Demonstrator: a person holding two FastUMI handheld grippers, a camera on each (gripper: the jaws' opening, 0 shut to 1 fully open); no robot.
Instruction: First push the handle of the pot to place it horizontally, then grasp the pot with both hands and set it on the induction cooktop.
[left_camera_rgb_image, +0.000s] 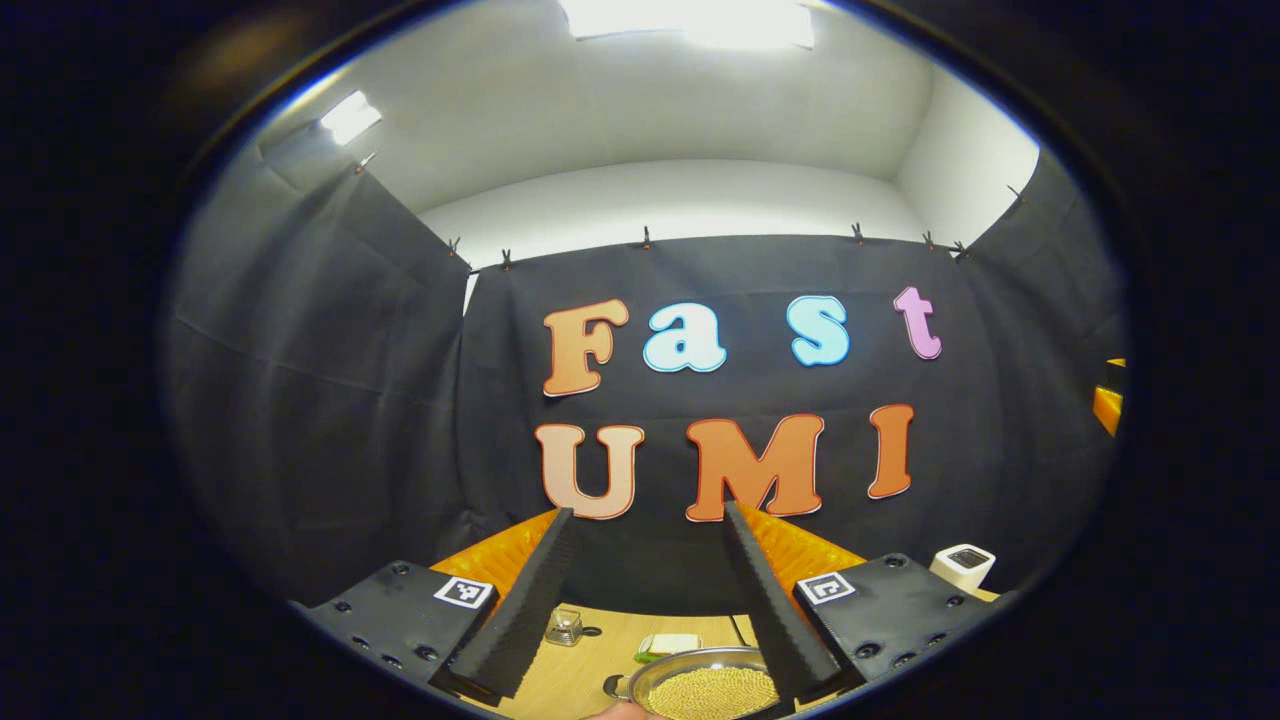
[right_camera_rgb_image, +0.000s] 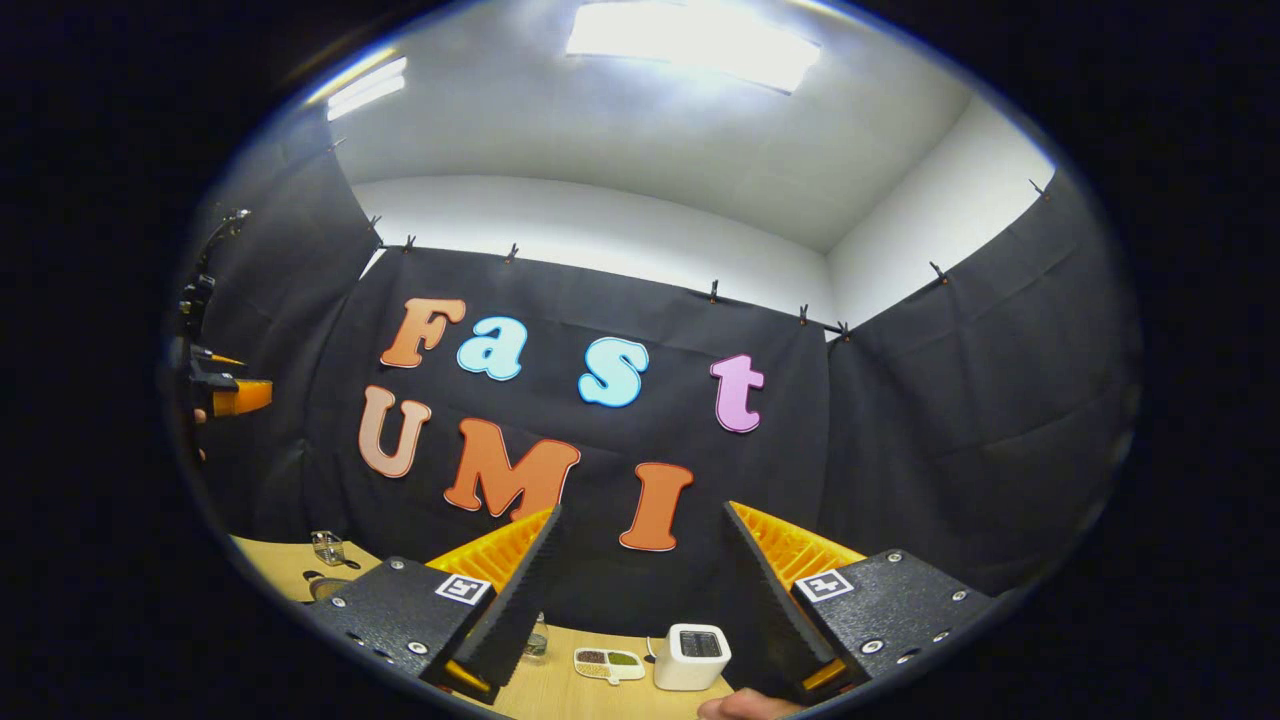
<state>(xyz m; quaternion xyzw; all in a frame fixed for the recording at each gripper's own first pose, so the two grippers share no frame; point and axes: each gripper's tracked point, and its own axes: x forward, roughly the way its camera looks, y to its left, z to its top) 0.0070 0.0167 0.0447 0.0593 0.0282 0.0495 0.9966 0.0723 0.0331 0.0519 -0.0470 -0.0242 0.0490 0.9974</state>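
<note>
The wooden table (left_camera_rgb_image: 590, 670) runs along the foot of the booth. On it, low in the left gripper view, sits the steel pot (left_camera_rgb_image: 705, 685) filled with small pale grains, between the spread fingers of the left gripper (left_camera_rgb_image: 650, 600), which holds nothing. The right gripper (right_camera_rgb_image: 645, 595) gapes wide and empty too, above a white boxy device (right_camera_rgb_image: 690, 657), a small sectioned dish (right_camera_rgb_image: 608, 662) and a little glass jar (right_camera_rgb_image: 327, 547).

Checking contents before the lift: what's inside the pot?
In the left gripper view, the pot is filled nearly to the rim with small pale yellowish grains. Anything beneath that top layer is covered, and the left tool's finger hides the pot's right edge.
</note>
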